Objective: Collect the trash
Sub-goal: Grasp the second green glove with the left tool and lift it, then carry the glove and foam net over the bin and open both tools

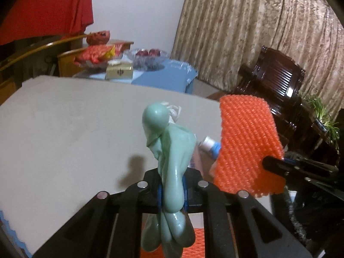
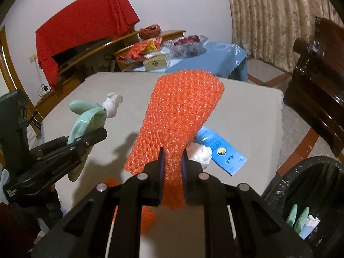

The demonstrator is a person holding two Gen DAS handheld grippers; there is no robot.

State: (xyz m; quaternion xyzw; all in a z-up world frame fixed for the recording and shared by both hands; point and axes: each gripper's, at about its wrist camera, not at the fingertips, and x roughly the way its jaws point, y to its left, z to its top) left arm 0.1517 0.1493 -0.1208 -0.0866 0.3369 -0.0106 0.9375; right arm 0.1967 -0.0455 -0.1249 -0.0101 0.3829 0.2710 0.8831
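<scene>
A pale green rubber glove point(image 1: 172, 150) hangs pinched between the pads of my left gripper point(image 1: 172, 185), lifted above the grey table point(image 1: 64, 129); a scrap of white tissue point(image 1: 174, 110) clings near its top. My right gripper point(image 2: 173, 161) is shut on an orange foam net point(image 2: 182, 111), which stands up off the table. In the right wrist view the left gripper point(image 2: 96, 135) is at the left with the glove point(image 2: 86, 118). On the table lie a blue tube point(image 2: 221, 150) and a crumpled white tissue point(image 2: 200, 153).
A bin lined with a black bag point(image 2: 311, 193) stands at the table's right front; a green glove point(image 2: 298, 217) and paper are inside. Another orange net piece point(image 2: 148, 215) lies under my right gripper. A dark wooden chair point(image 2: 318, 90) stands right; a blue-clothed side table point(image 2: 223, 58) behind.
</scene>
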